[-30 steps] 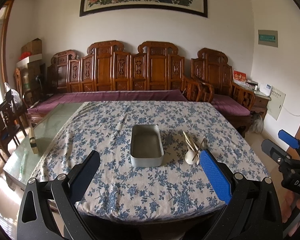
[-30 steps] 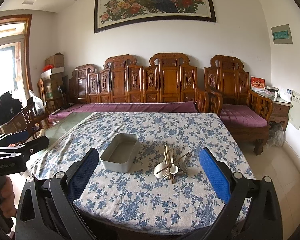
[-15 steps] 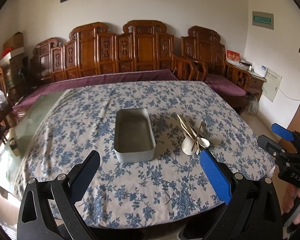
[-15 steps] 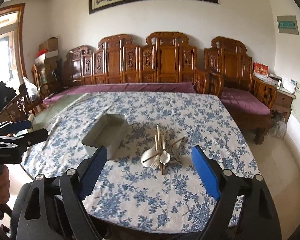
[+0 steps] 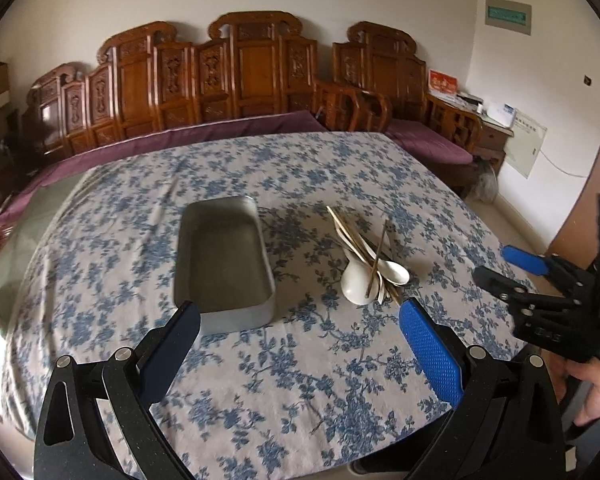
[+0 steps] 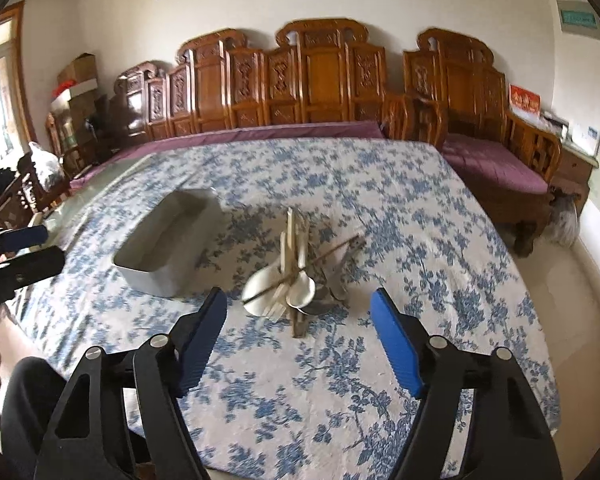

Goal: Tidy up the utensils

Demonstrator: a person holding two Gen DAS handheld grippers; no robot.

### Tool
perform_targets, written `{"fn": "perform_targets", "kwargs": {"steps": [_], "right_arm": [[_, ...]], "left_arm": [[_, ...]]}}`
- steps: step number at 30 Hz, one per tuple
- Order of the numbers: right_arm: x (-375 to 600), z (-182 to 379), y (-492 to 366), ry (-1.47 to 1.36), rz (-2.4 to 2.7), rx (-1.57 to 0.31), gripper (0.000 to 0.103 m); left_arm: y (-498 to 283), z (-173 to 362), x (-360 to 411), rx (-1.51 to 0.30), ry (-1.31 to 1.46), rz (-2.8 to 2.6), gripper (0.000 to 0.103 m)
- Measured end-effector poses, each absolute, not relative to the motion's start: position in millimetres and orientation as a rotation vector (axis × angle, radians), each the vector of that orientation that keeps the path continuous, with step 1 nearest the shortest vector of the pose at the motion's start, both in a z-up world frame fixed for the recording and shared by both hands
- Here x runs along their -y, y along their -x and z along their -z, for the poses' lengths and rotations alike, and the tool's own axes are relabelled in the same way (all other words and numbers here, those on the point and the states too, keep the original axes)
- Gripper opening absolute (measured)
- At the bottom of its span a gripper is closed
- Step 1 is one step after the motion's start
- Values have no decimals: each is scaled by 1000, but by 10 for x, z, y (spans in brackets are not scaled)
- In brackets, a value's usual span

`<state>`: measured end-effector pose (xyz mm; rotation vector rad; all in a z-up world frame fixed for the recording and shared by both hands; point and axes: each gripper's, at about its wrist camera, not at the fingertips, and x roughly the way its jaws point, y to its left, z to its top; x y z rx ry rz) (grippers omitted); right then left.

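Observation:
A grey metal tray (image 5: 224, 264) lies empty on the blue-flowered tablecloth (image 5: 260, 380); it also shows in the right wrist view (image 6: 168, 246). Right of it lies a pile of white spoons and chopsticks (image 5: 370, 260), seen too in the right wrist view (image 6: 290, 280), with darker metal utensils under it. My left gripper (image 5: 300, 336) is open and empty, above the near table edge just short of the tray. My right gripper (image 6: 298, 328) is open and empty, just short of the pile. Each gripper shows at the edge of the other's view.
A carved wooden sofa with purple cushions (image 5: 236, 80) runs behind the table. A wooden armchair (image 6: 496, 152) stands at the right. A bare glass strip of table (image 5: 40, 208) lies left of the cloth. A small cabinet (image 5: 496, 128) stands by the right wall.
Both grippers have moved forward and down toward the table. The tray and the utensil pile look larger and nearer. The right gripper's jaws have narrowed slightly but stay open.

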<state>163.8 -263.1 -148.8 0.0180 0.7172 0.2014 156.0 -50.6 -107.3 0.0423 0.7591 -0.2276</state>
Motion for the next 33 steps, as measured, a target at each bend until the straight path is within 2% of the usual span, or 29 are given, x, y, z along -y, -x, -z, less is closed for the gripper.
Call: {"fn": "perform_targets", "kwargs": {"steps": [4,11,28,33], "right_arm": [[2711,1766,-1864,-26,-177,-766,73],[2814,2176,-2134,-39,-144,-817,71],[2925,2343,-2201,-49,-124,-831,71],[2943,2341,-2217,-48,-120,-832,71]], "left_arm": [[-1726,1231,635,-792,-71,263,95],[-2039,1534,922,-872,-117,340,84],[-2748,2312,1507,-1066,-152,445,36],[-2833,2399,1566,-1093,-144,452,17]]}}
